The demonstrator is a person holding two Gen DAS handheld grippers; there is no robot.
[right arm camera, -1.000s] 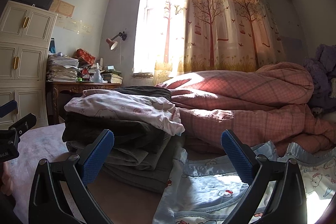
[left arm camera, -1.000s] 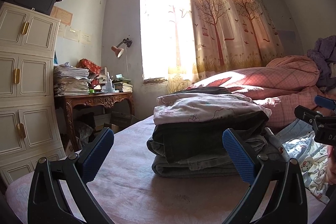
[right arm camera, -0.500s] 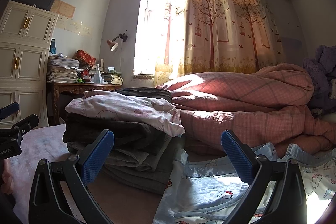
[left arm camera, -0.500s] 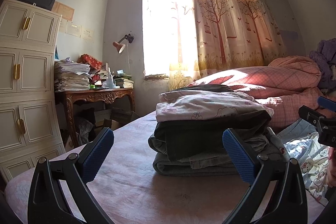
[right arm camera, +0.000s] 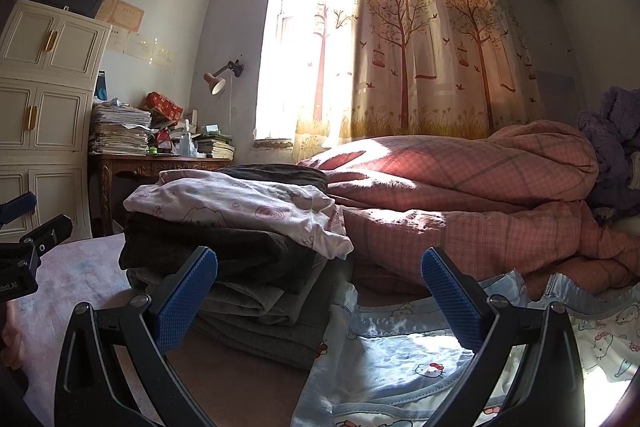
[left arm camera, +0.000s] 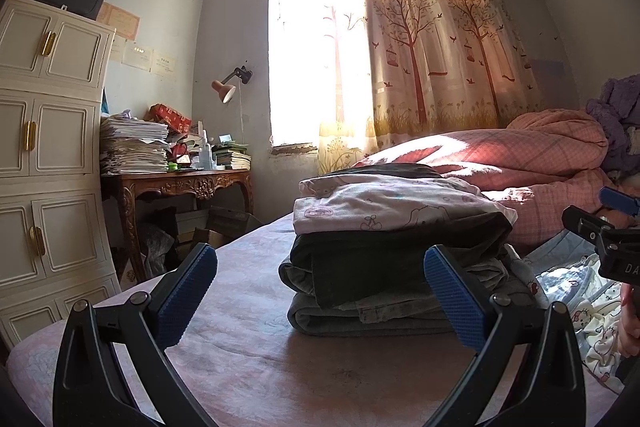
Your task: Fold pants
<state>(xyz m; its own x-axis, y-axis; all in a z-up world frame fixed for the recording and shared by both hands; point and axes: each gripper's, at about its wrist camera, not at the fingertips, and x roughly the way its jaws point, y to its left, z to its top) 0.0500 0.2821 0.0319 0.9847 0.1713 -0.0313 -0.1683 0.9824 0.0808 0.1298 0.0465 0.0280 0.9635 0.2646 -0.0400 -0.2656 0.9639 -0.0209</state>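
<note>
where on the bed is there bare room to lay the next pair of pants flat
The free patch is the pink sheet left of the folded stack, running toward the white cabinet, and the strip in front of the stack. To the right it is crowded: the kitty-print cloth lies there, with the pink quilt heaped behind.

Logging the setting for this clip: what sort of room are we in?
A lived-in home bedroom: a bed with a pink plaid quilt, a curtained window, and a cluttered carved wooden desk.
</note>
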